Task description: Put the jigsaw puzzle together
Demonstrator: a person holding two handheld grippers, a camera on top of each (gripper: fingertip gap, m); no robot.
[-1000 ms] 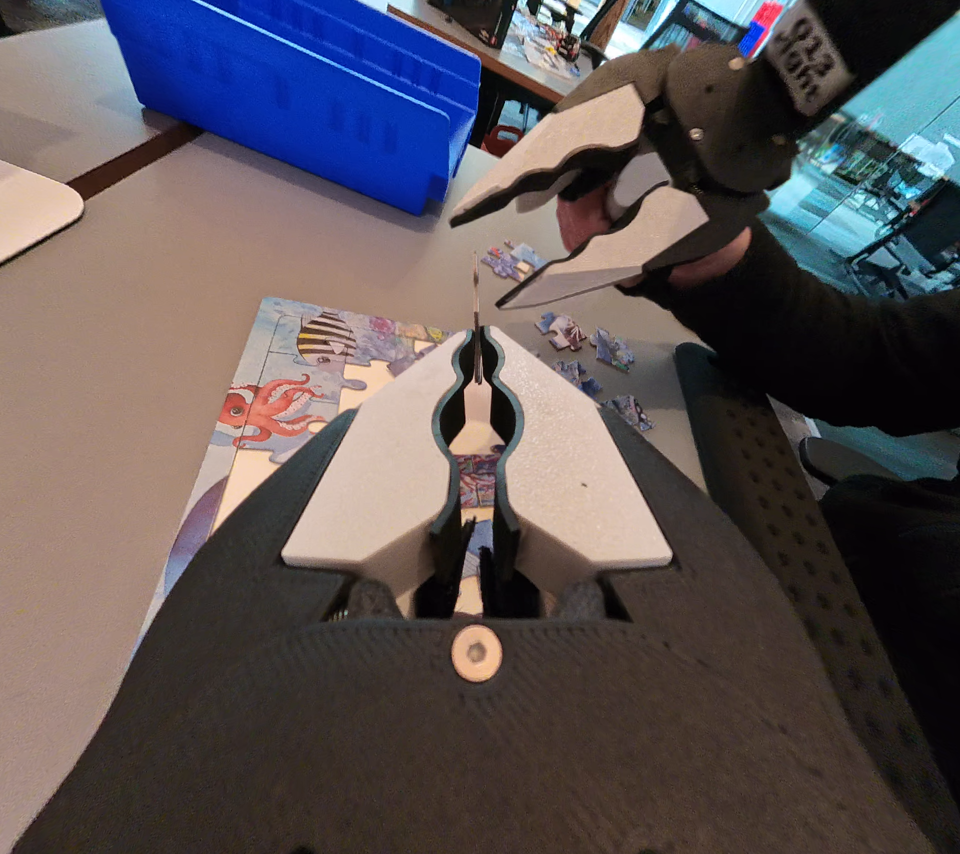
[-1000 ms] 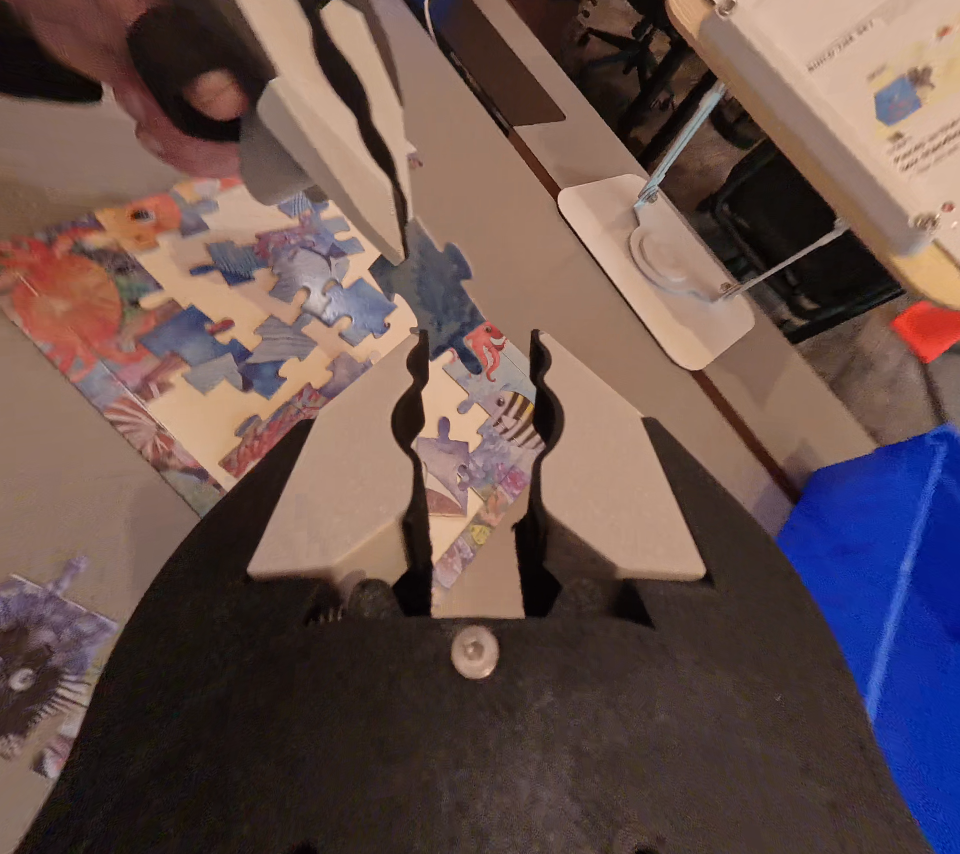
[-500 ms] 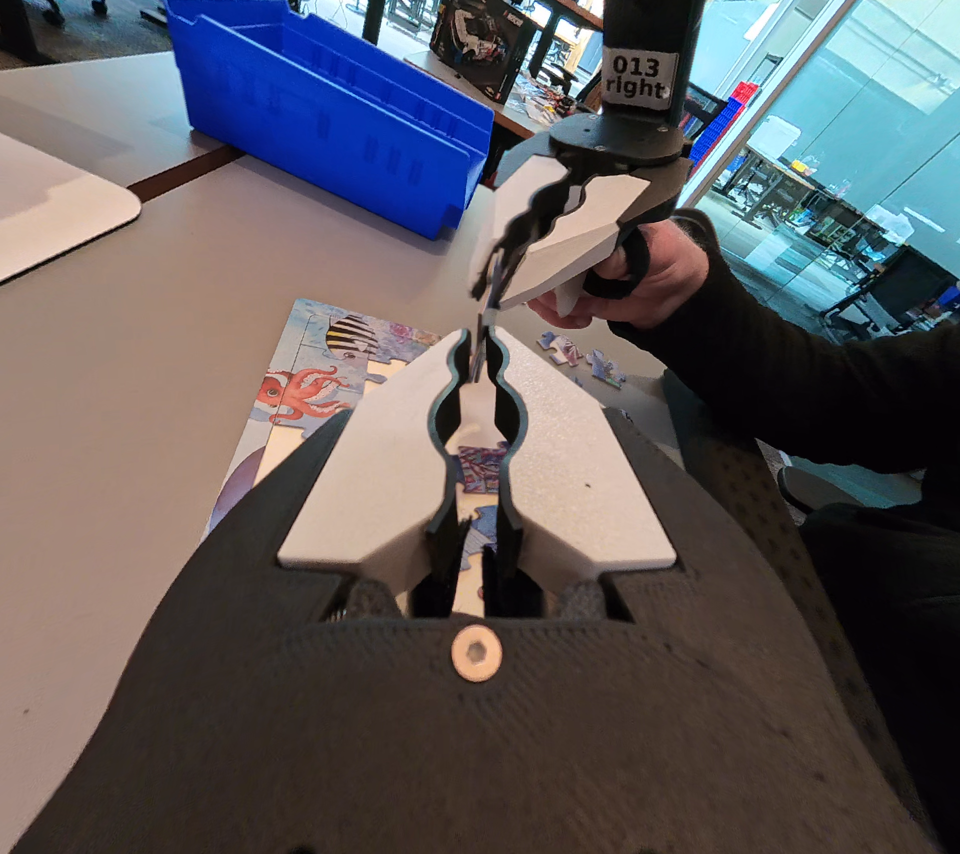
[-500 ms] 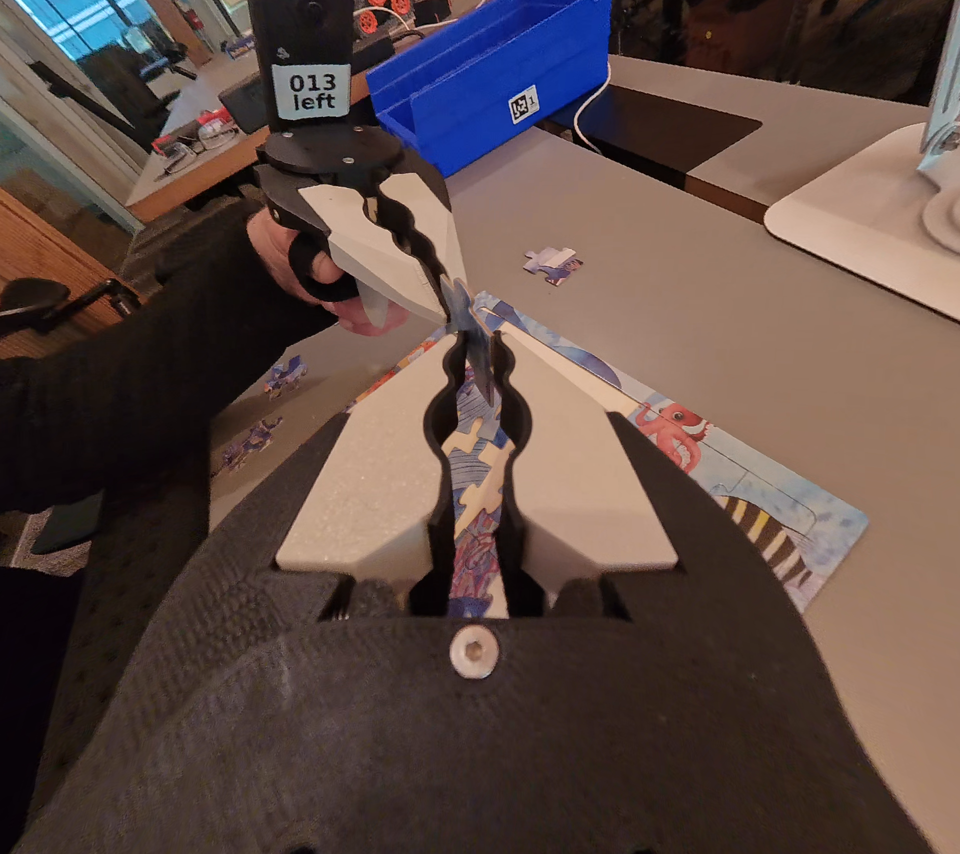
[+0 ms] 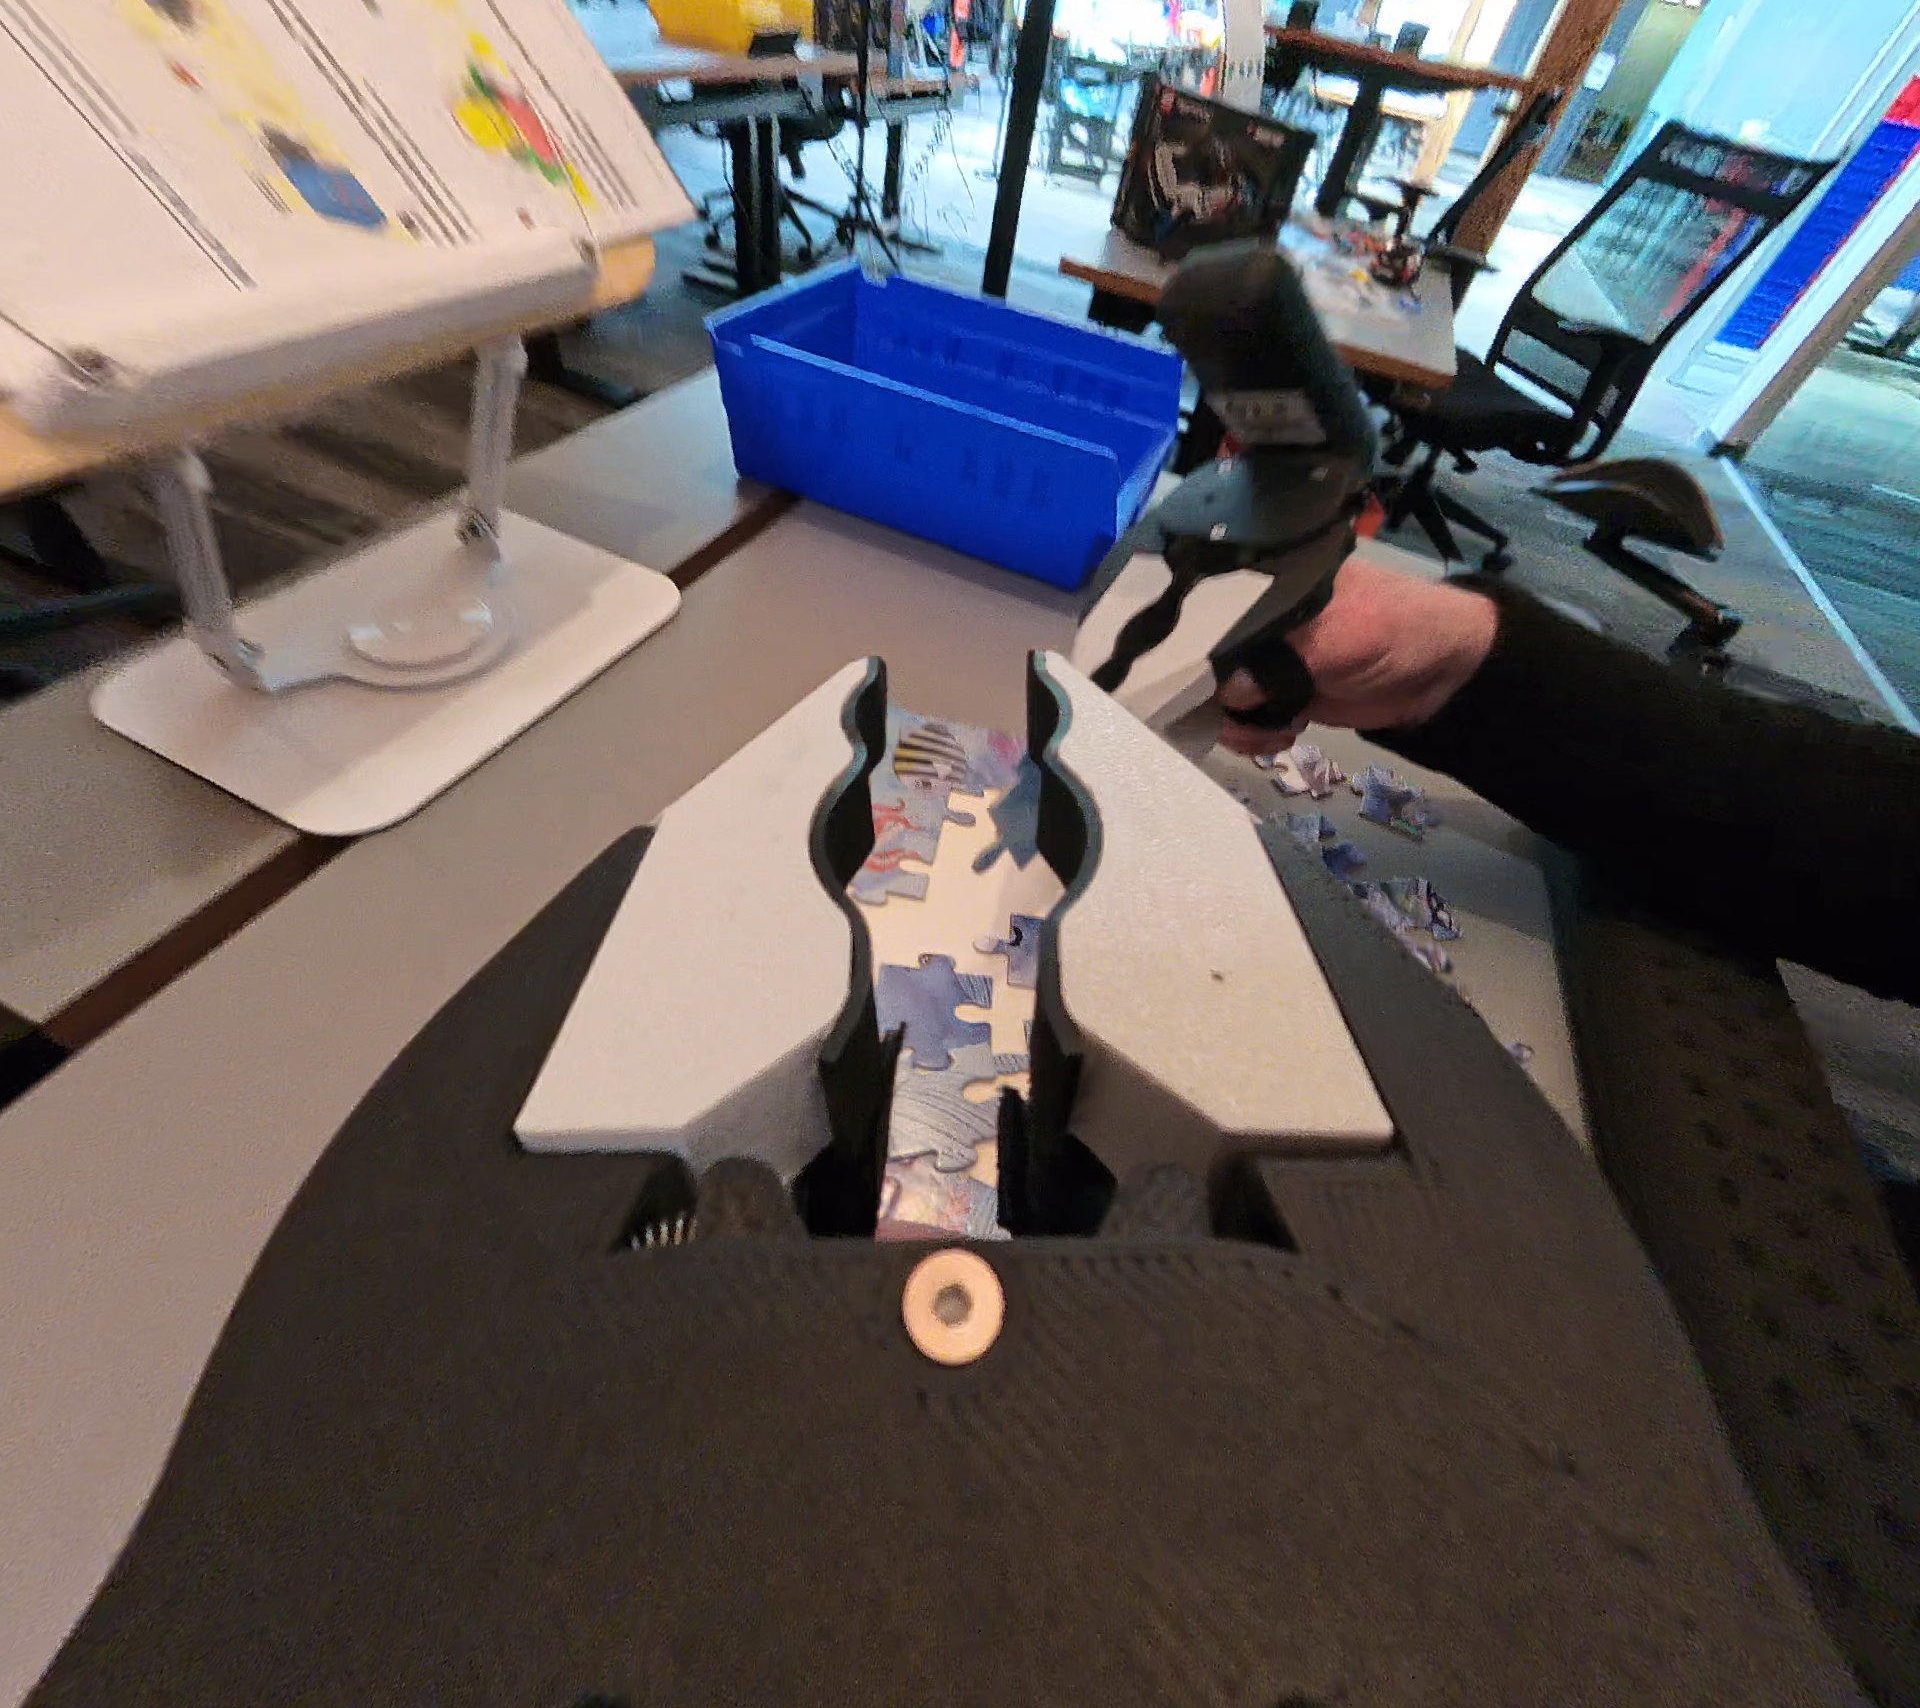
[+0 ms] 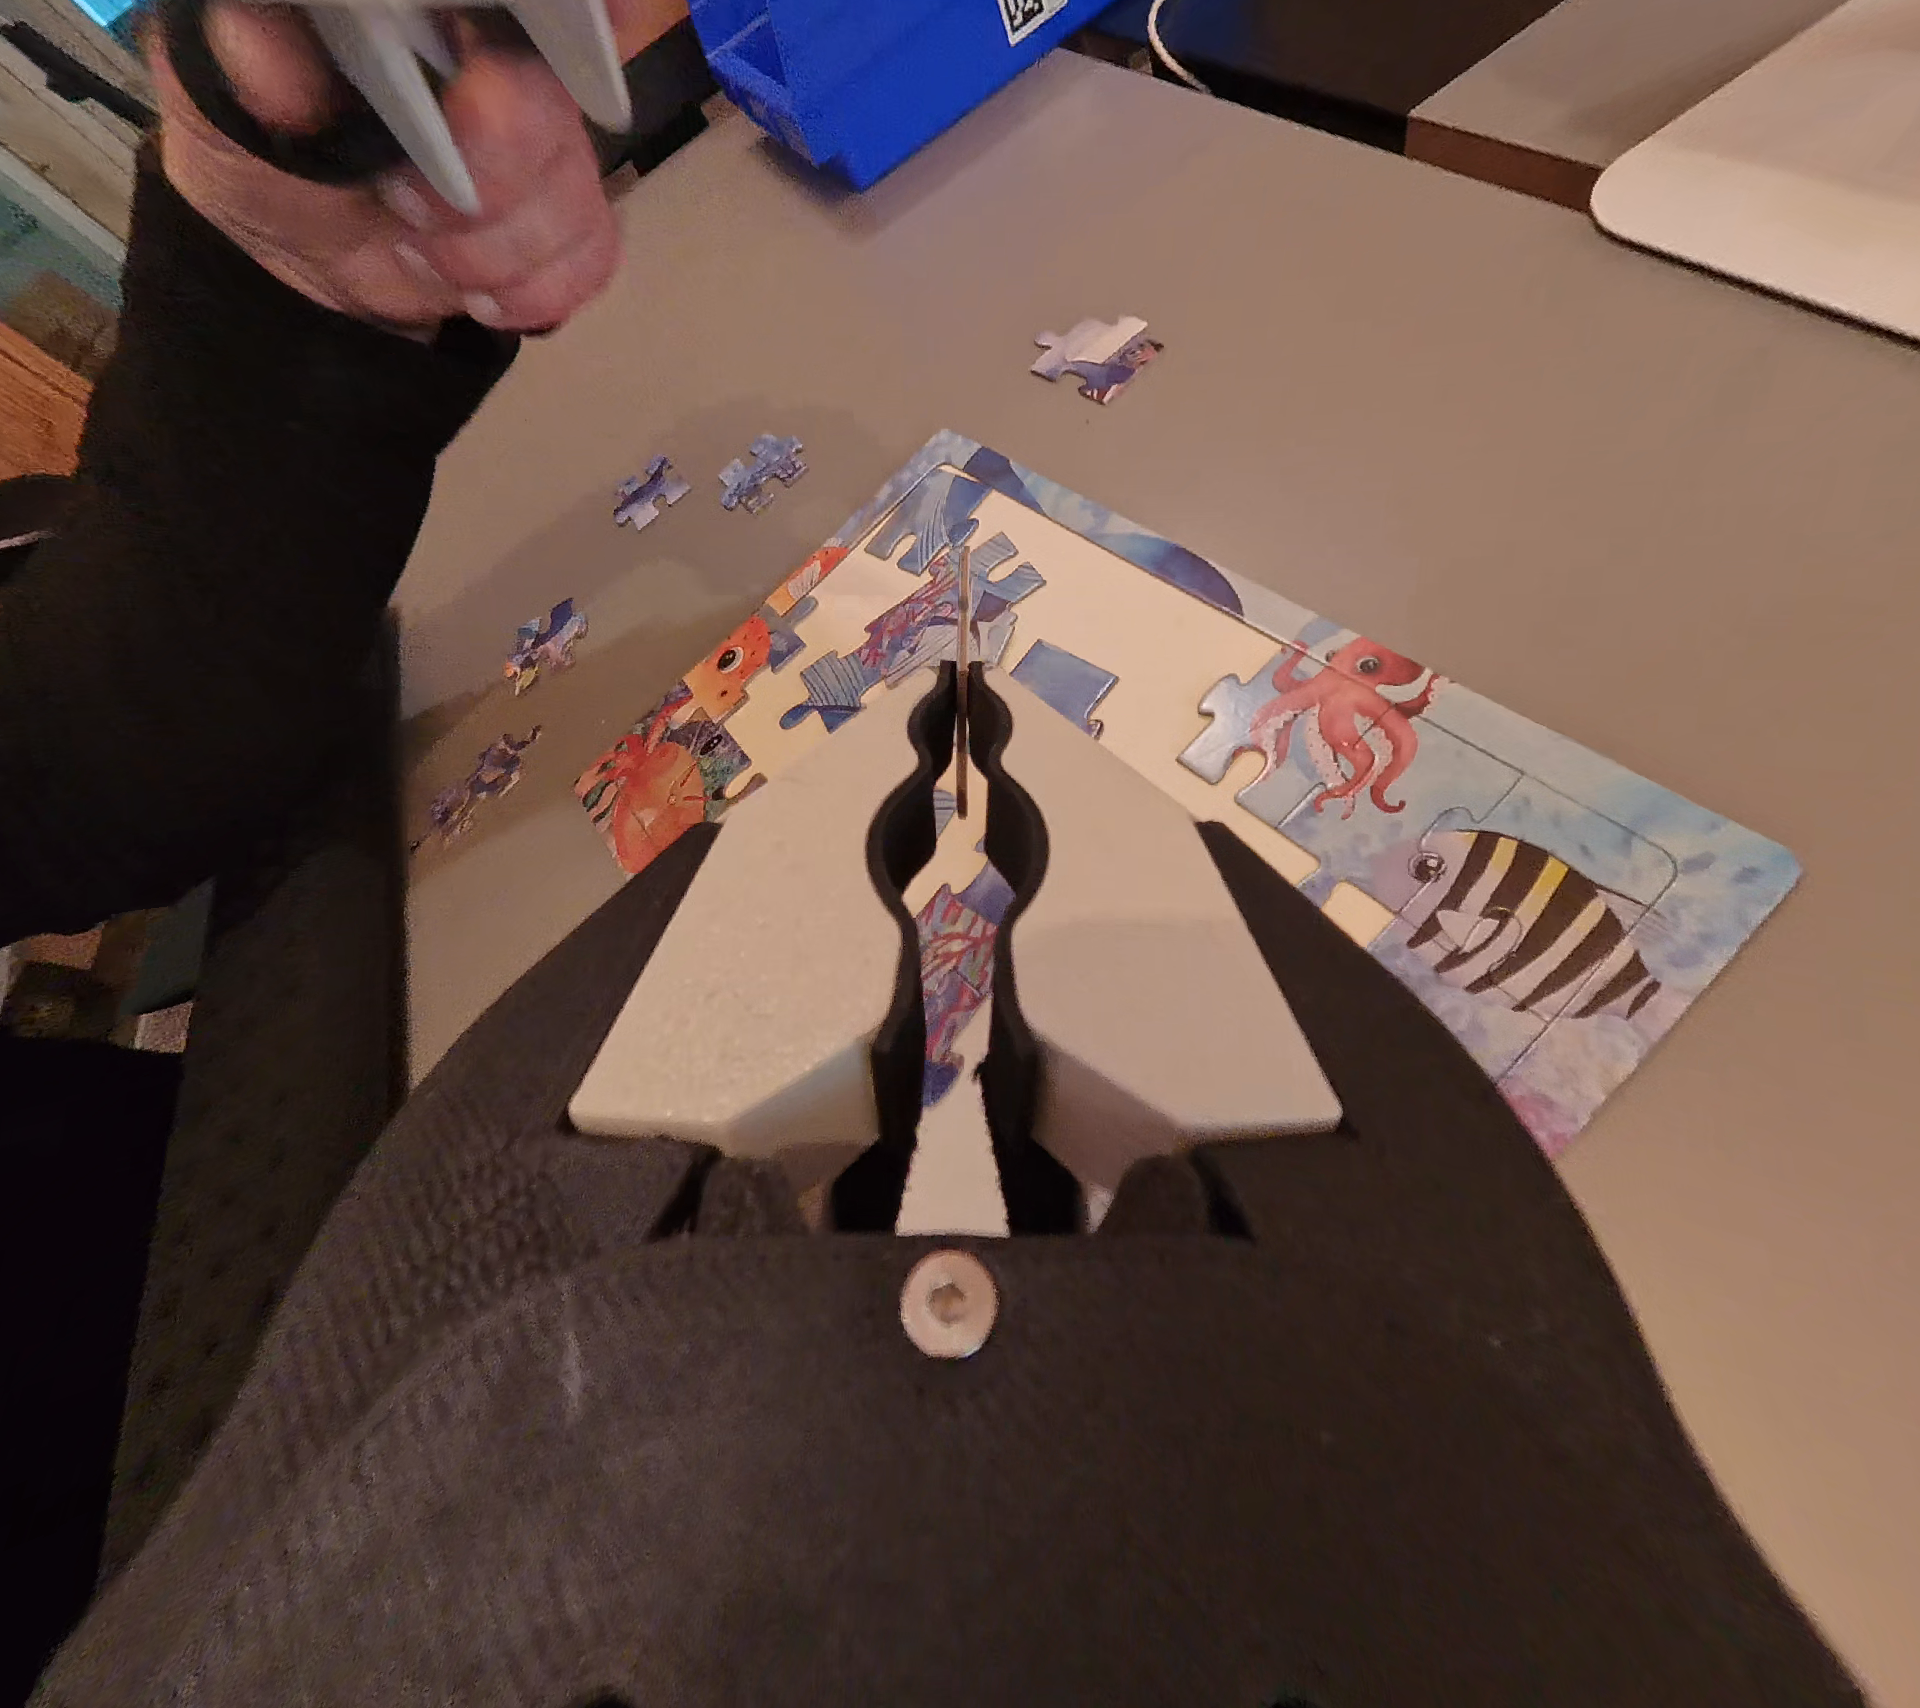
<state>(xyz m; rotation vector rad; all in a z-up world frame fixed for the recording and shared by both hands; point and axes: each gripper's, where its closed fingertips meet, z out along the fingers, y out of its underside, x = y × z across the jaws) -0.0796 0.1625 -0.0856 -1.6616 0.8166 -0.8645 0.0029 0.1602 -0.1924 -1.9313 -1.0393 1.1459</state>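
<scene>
Two grippers are ours: the right gripper (image 6: 964,682) at frame centre clamps a puzzle piece (image 6: 965,619) edge-on between its tips, above the puzzle board (image 6: 1621,920) lying on the grey table (image 6: 1351,370). Our left gripper (image 5: 956,671) has its fingers apart with nothing between them, and the board shows through the gap. Loose pieces (image 6: 707,484) lie left of the board's far corner, and a blue bin (image 5: 935,422) sits at upper centre.
</scene>
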